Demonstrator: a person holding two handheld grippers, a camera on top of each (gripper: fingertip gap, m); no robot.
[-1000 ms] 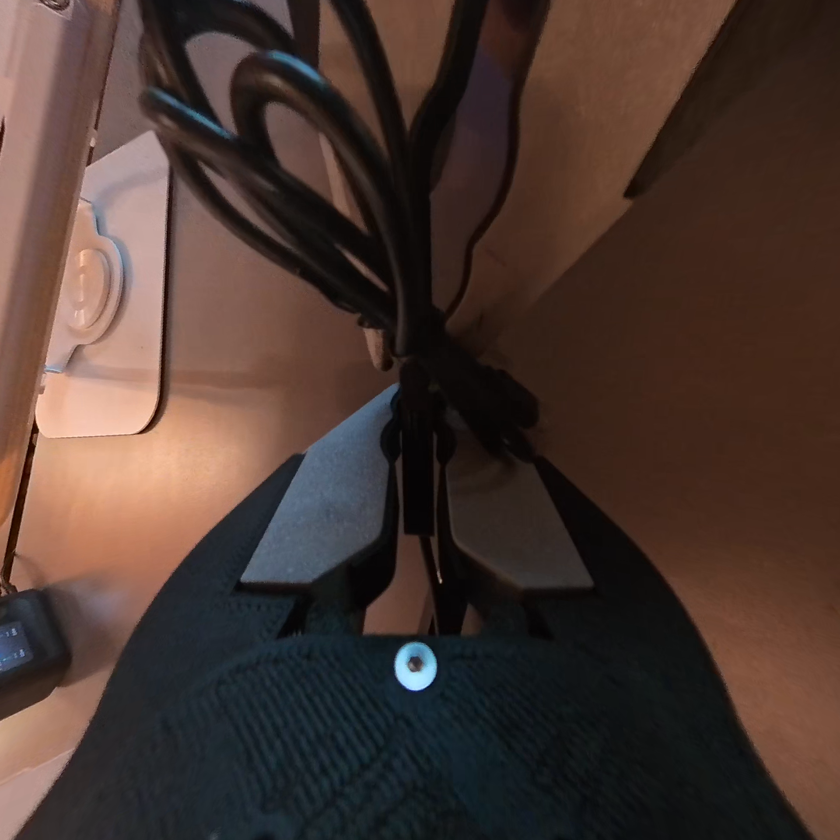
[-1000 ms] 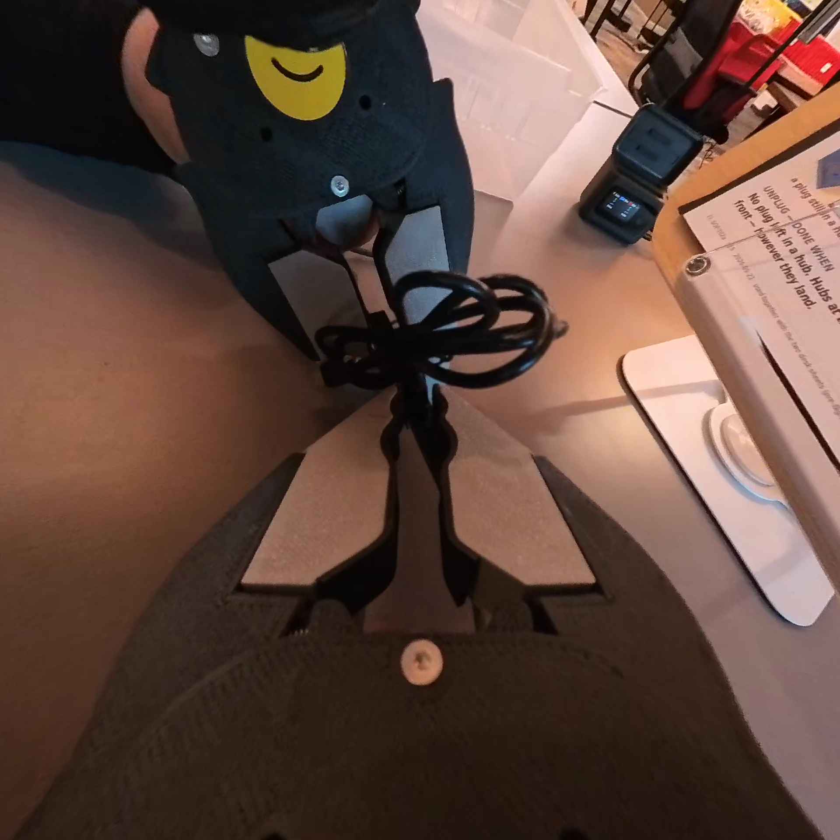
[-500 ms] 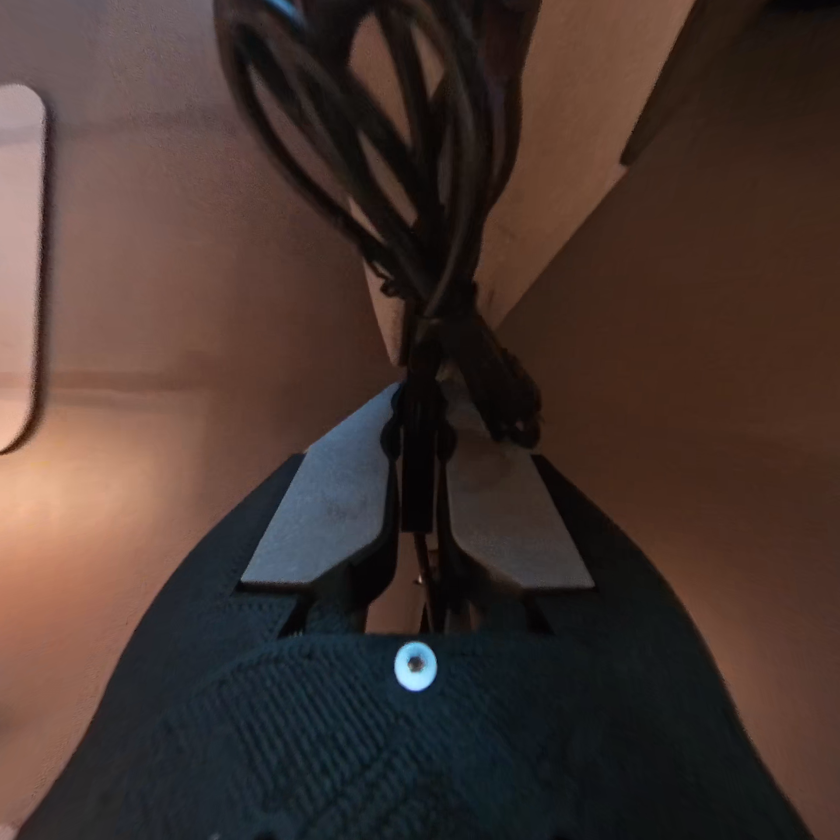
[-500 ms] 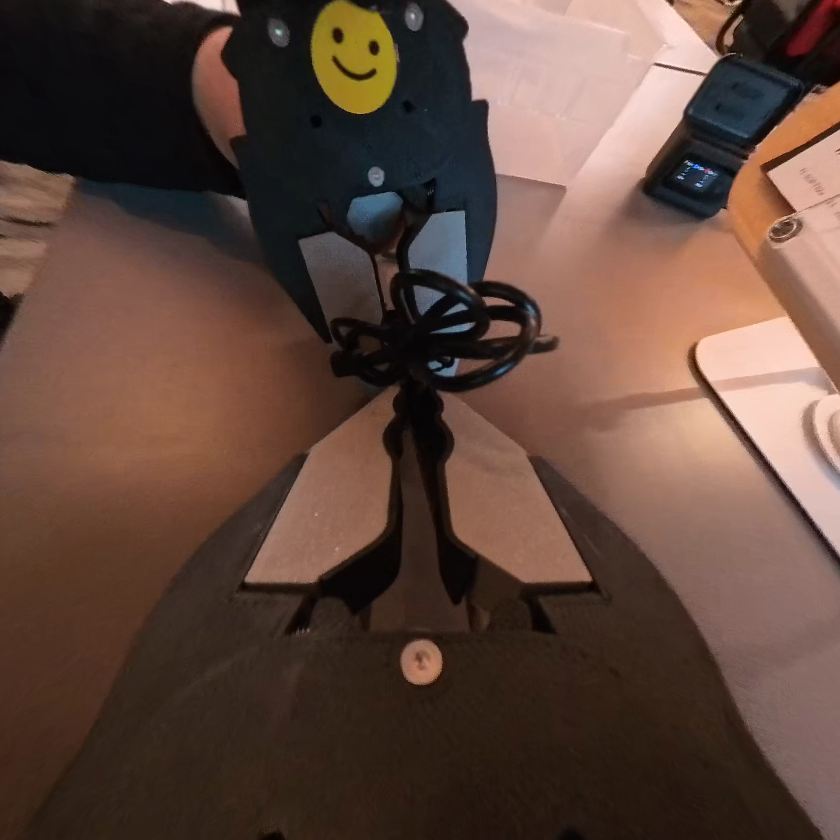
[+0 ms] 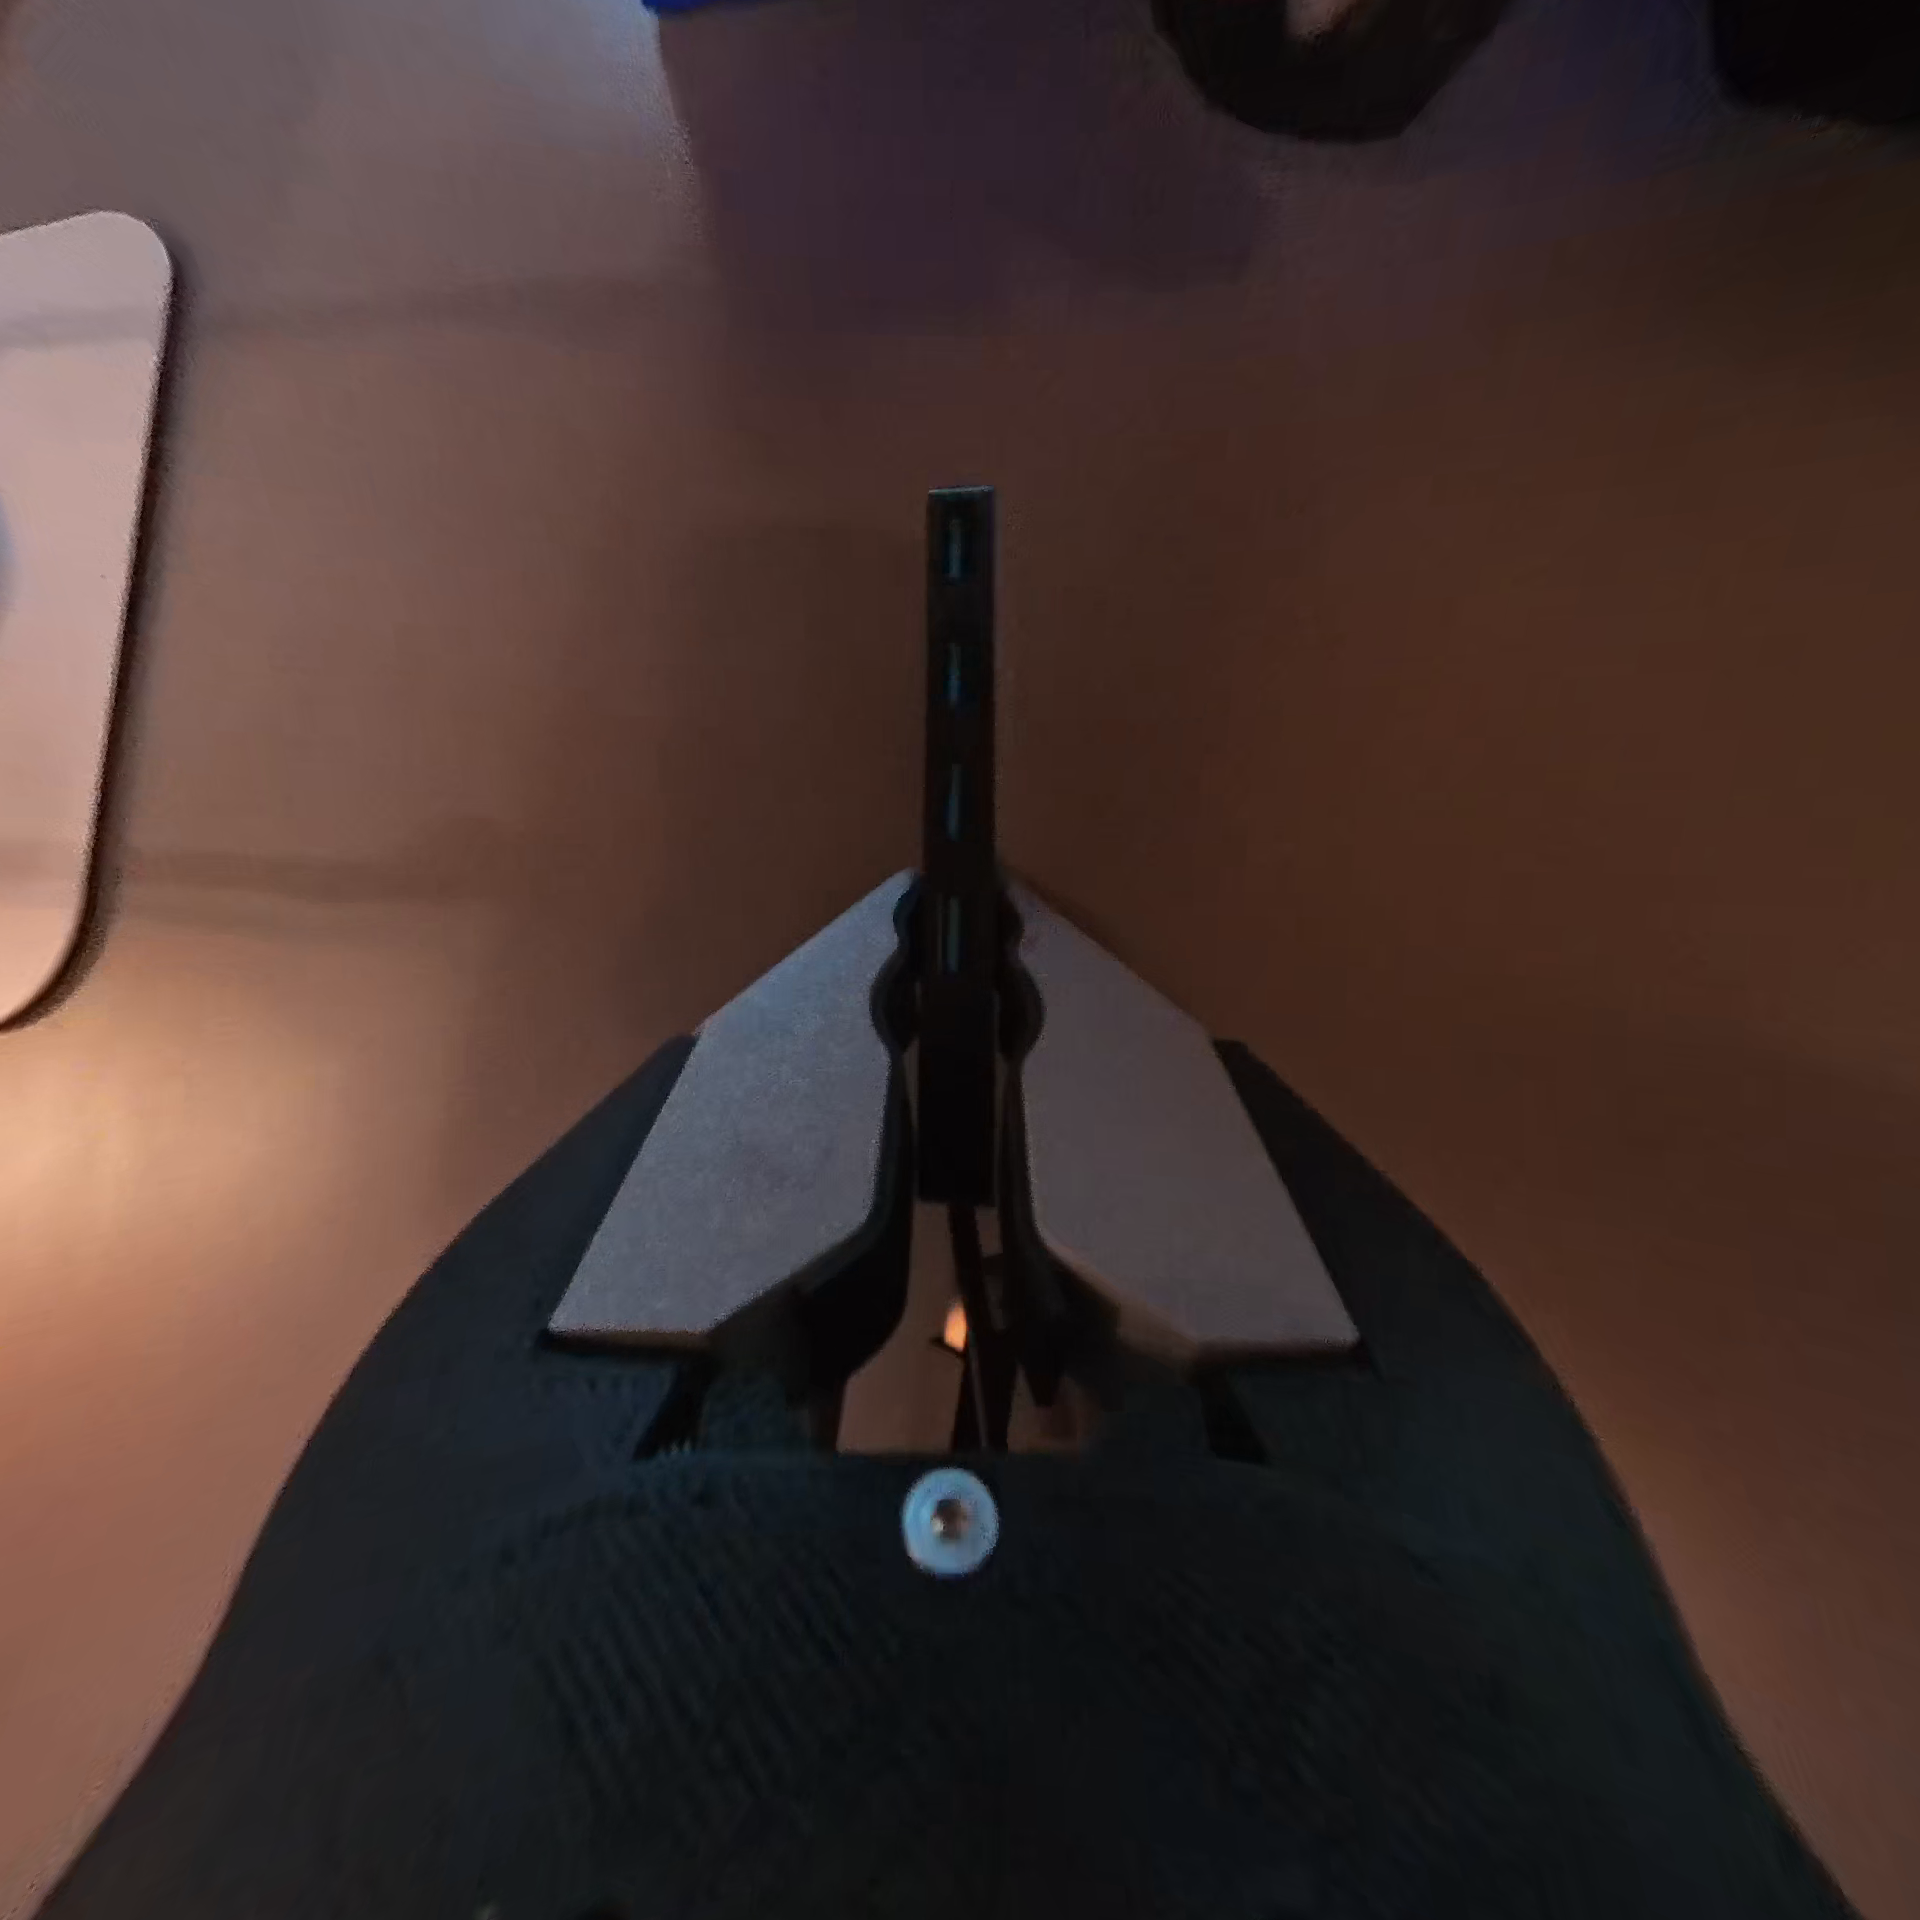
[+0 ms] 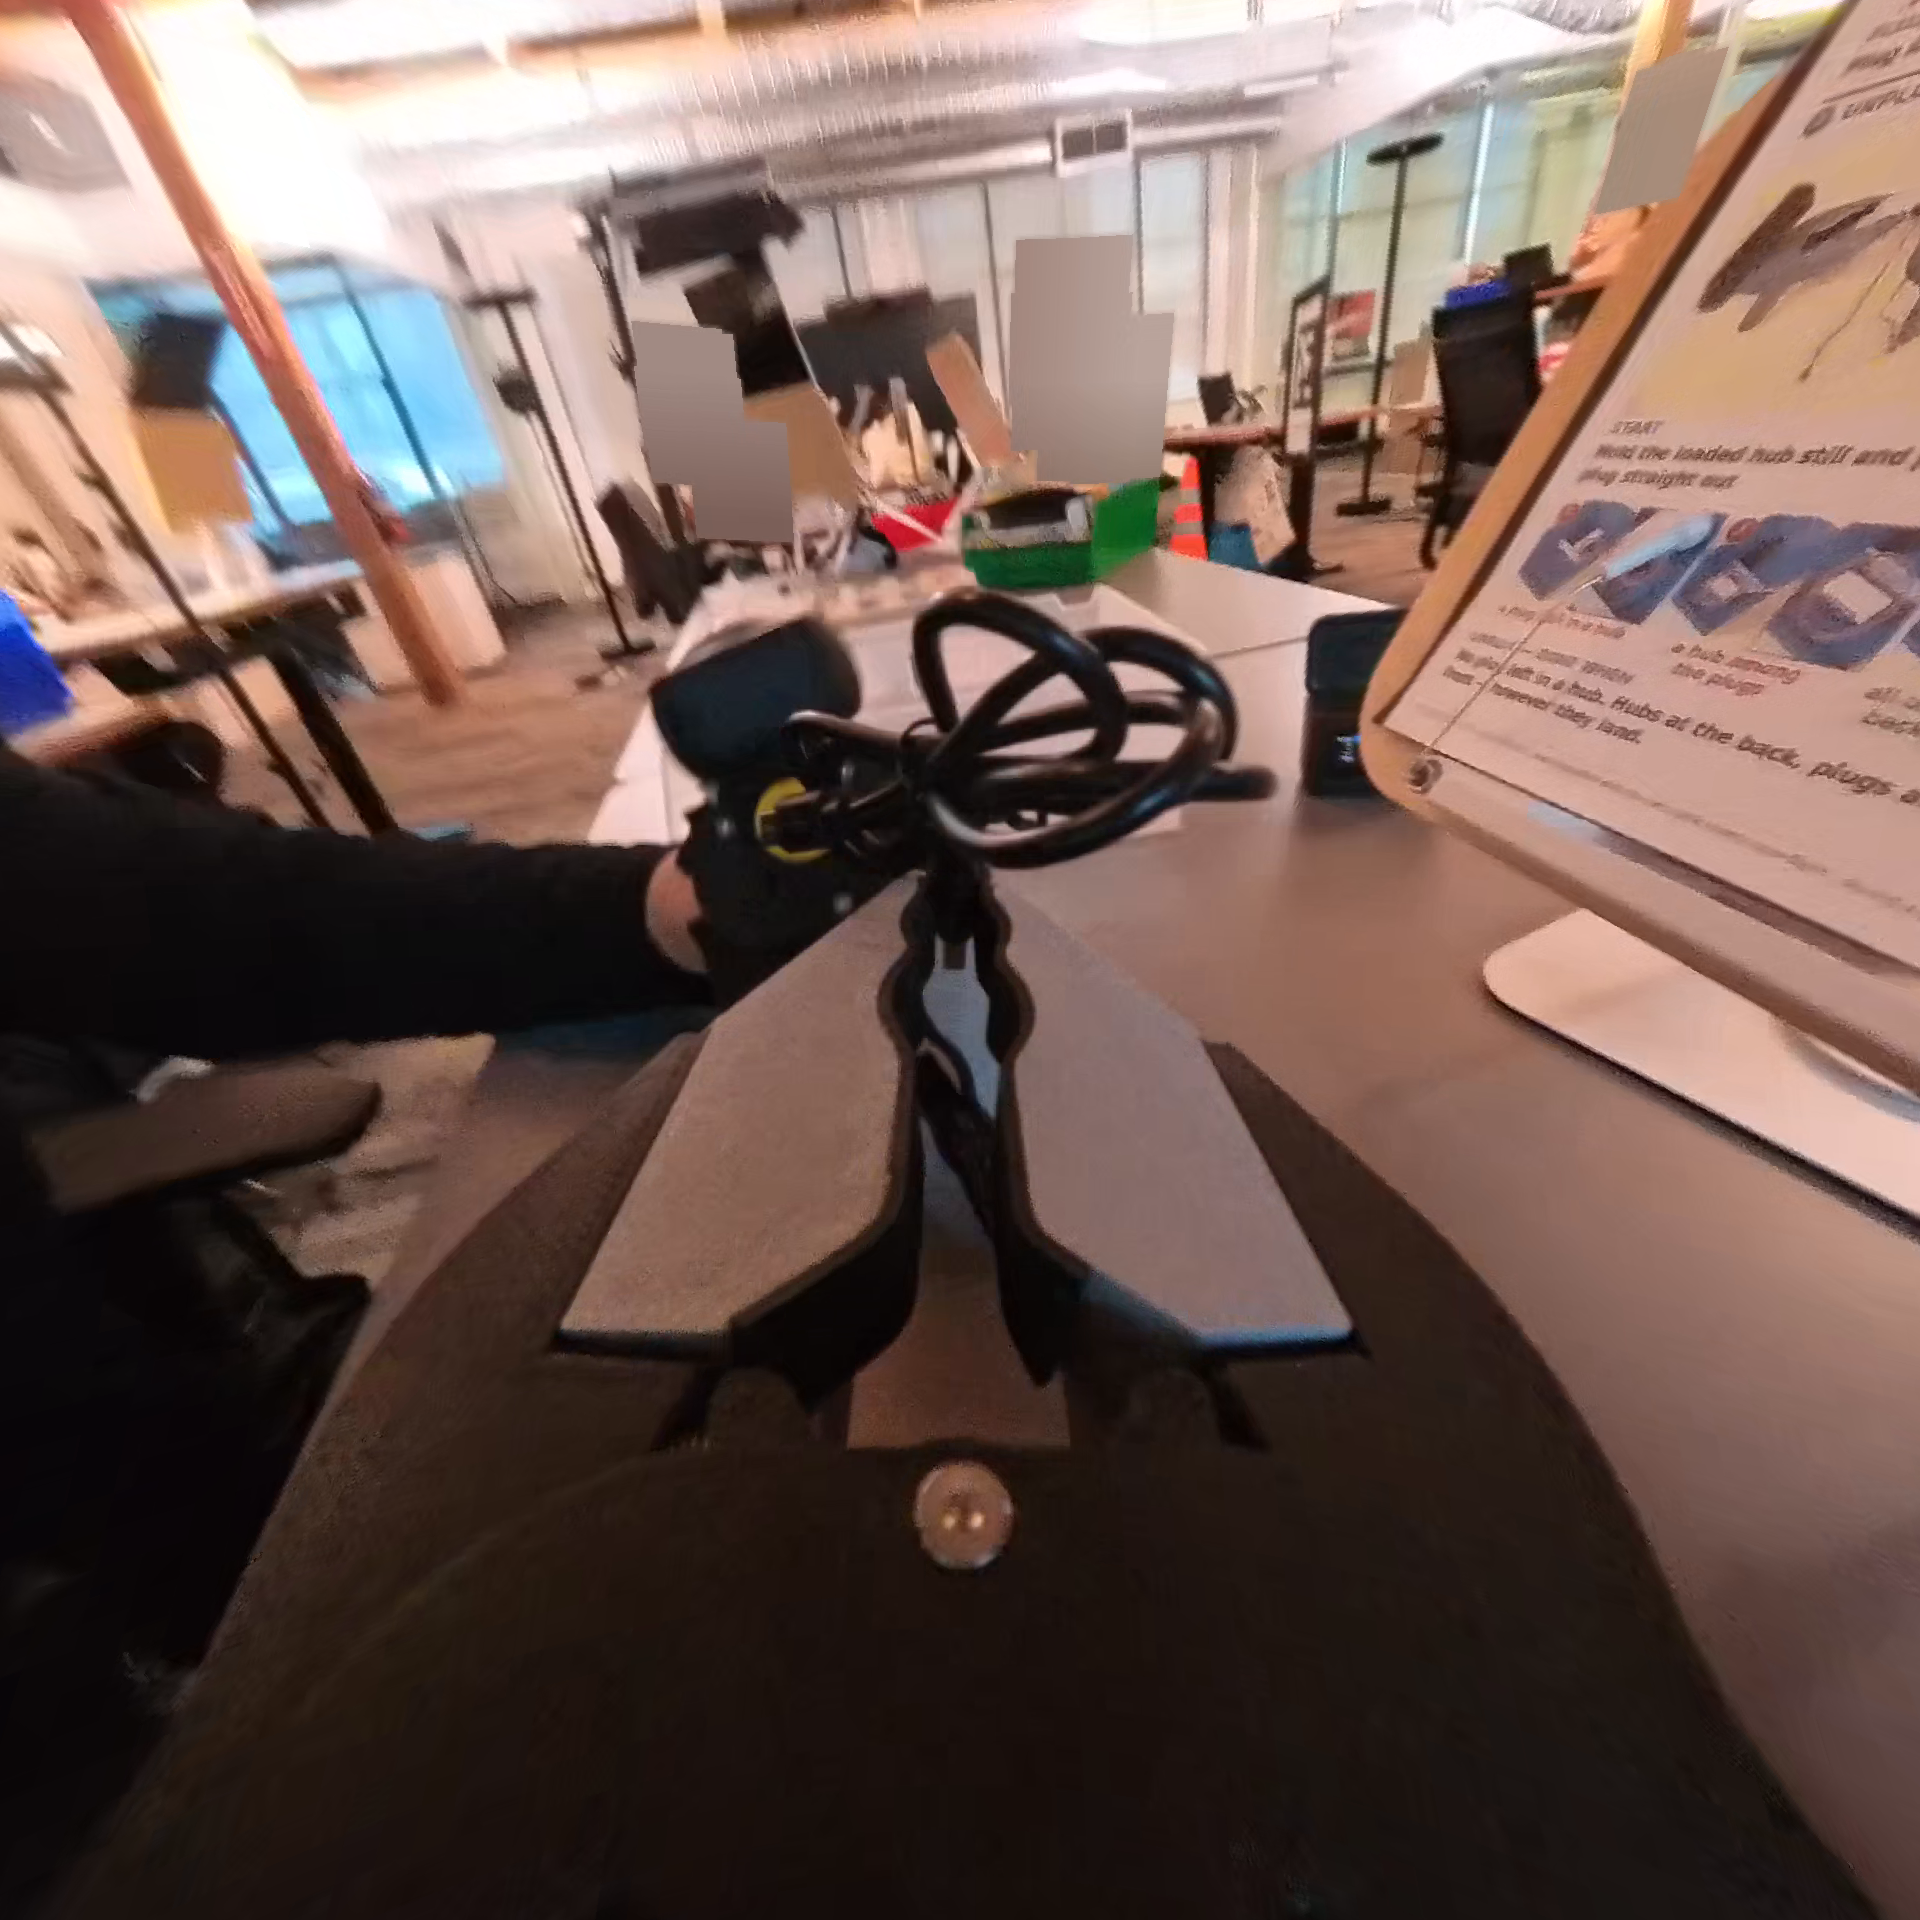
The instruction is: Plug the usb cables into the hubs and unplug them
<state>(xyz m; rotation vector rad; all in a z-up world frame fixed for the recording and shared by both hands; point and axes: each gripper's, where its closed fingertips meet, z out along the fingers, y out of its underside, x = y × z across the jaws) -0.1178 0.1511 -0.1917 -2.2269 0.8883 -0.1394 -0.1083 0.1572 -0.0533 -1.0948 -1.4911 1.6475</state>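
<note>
The coiled usb cable (image 6: 1049, 748) has been pulled free by the closed right gripper (image 6: 961, 925) (unplugging done), the hub (image 5: 961, 790) clamped in the left gripper (image 5: 958, 914).

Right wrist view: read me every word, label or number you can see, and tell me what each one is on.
I don't quote writing; here is where it stands.
White instruction sheet on the tilted board at right: printed headings and captions, partly blurred.
Small black device beside the board: lit screen, too small to read.
Black usb cable in the right gripper: no writing shows.
</note>
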